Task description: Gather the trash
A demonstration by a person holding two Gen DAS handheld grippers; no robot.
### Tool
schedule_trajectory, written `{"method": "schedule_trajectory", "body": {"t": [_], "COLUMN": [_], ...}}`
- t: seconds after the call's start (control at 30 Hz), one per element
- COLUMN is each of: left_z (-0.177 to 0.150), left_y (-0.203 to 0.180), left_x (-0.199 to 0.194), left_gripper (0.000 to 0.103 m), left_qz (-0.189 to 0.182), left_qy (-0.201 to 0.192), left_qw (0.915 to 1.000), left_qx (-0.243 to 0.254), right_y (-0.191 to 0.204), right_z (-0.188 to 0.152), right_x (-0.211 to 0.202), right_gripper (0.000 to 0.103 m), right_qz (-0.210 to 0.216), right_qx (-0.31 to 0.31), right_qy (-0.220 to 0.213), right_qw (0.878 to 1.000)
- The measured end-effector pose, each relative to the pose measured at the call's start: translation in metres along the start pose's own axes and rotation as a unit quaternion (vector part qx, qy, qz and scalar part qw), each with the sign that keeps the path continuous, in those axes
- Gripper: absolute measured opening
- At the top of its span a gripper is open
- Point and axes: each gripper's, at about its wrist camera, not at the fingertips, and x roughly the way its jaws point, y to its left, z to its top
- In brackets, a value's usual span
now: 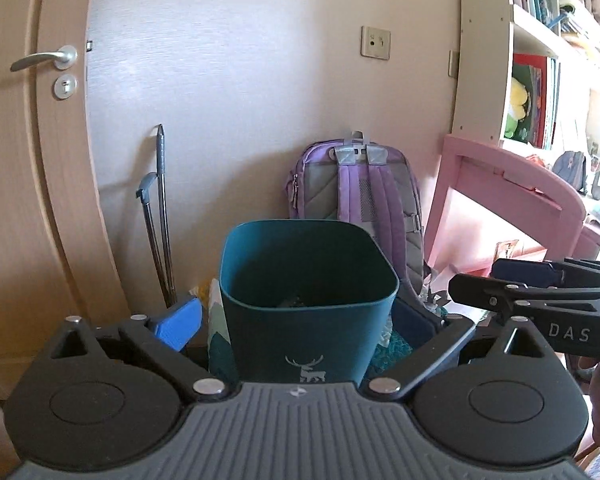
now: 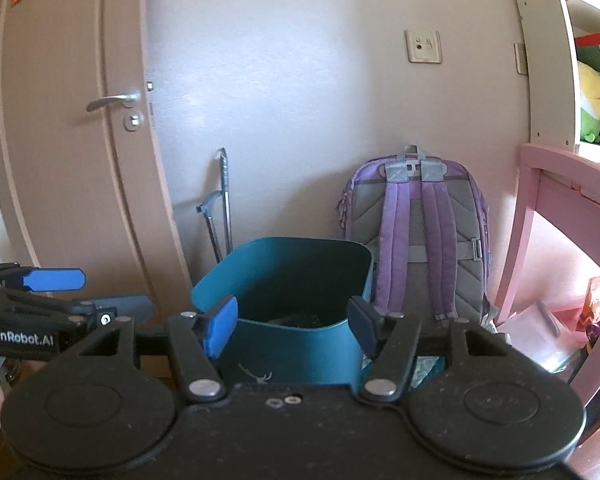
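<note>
A teal bin (image 1: pixel 300 340) with a white deer print stands on the floor by the wall, and something dark lies at its bottom (image 1: pixel 296 302). My left gripper (image 1: pixel 300 320) hovers just before it, open wide with nothing between the fingers. The right gripper (image 1: pixel 480 280) reaches in from the right edge of the left wrist view. In the right wrist view the bin (image 2: pixel 300 356) is straight ahead, with my right gripper (image 2: pixel 291 326) open and empty in front of its rim. The left gripper (image 2: pixel 100 292) shows at the left edge.
A purple backpack (image 1: pixel 360 196) leans on the wall behind the bin. A shut door (image 1: pixel 40 160) is at the left, with long-handled tools (image 1: pixel 158 216) beside it. A pink desk (image 1: pixel 512 200) and bookshelf (image 1: pixel 540 60) are at the right. Crumpled bags (image 1: pixel 396 344) lie around the bin's base.
</note>
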Motion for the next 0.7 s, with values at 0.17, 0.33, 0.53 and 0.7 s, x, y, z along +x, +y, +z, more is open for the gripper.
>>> {"method": "schedule_trajectory", "body": {"t": [0.17, 0.33, 0.53, 0.7], "left_z": [-0.010, -0.015, -0.017, -0.014], "left_y": [0.000, 0.002, -0.003, -0.009], "left_x": [-0.018, -0.030, -0.040, -0.047], "left_gripper": [0.102, 0.102, 0.102, 0.102], "left_qz": [-0.011, -0.015, -0.013, -0.012], "left_qy": [-0.003, -0.006, -0.013, -0.016], "left_qw": [0.9999, 0.9998, 0.9998, 0.9998], "left_qx": [-0.007, -0.015, -0.006, -0.003], "right_y": [0.007, 0.013, 0.018, 0.018], "right_z": [-0.005, -0.007, -0.006, -0.006], "right_x": [-0.018, -0.028, -0.036, -0.045], "right_gripper": [0.062, 0.063, 0.063, 0.064], "right_qz": [0.005, 0.011, 0.015, 0.015], "right_qx": [-0.006, -0.013, -0.022, -0.028], "right_qy": [-0.007, -0.005, -0.010, -0.013], "right_qw": [1.000, 1.000, 1.000, 0.999]}}
